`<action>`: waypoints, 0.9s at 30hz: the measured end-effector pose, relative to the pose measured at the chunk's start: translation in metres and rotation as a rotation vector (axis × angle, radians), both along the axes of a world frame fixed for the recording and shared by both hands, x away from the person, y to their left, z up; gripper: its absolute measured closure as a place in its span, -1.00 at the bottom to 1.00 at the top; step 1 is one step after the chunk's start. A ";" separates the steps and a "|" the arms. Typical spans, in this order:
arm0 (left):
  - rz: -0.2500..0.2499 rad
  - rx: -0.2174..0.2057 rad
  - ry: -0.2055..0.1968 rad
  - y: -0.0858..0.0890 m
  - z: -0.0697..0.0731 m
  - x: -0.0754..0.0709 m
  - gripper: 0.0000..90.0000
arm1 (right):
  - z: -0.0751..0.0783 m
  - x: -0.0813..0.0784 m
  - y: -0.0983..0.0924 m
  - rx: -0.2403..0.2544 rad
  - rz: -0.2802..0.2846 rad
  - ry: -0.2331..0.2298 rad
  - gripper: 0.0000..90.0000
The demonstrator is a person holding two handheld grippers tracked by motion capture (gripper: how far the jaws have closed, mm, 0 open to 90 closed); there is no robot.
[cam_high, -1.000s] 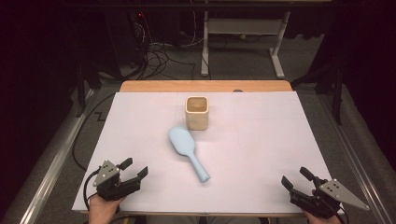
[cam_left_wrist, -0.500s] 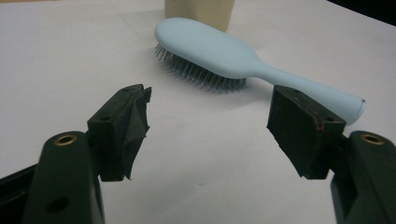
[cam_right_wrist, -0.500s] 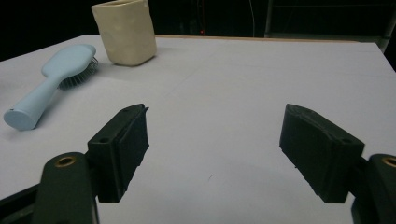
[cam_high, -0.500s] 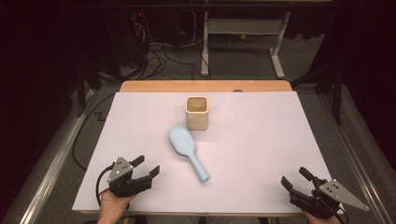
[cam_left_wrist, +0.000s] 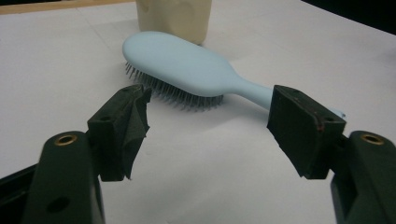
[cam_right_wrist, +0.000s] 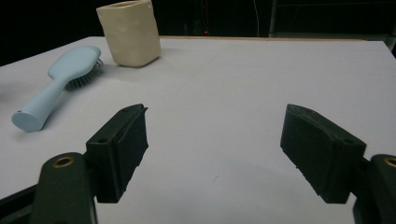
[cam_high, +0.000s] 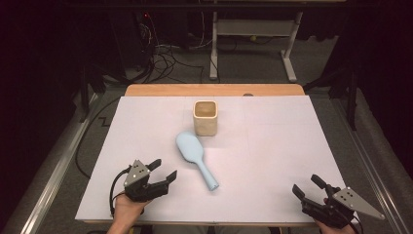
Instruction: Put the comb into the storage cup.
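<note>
Smooth pale-blue oval hairbrush [cam_high: 196,159] lies bristles-down beside a squarish cream cup [cam_high: 205,117] on white tabletop [cam_high: 272,146]; both grippers' jaws gape, empty.

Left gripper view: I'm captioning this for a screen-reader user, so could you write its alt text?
A light blue hairbrush lies bristles-down on a white table, framed between the open black jaws of the left gripper. A cream cup stands just behind the brush head.
</note>
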State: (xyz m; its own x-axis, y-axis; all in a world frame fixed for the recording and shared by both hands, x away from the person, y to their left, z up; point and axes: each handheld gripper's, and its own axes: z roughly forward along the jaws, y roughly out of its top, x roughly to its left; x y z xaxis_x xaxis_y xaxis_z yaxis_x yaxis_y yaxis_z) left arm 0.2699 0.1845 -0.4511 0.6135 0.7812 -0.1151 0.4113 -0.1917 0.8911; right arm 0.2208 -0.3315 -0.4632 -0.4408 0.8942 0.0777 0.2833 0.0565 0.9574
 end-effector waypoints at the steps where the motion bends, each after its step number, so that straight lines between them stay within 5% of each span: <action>1: -0.002 -0.001 0.000 -0.002 0.000 0.001 -0.35 | 0.000 0.000 0.000 0.001 0.000 0.000 -0.48; 27: -0.058 -0.033 0.023 -0.034 0.007 0.014 -0.32 | 0.000 0.001 0.001 -0.004 0.006 0.000 -0.48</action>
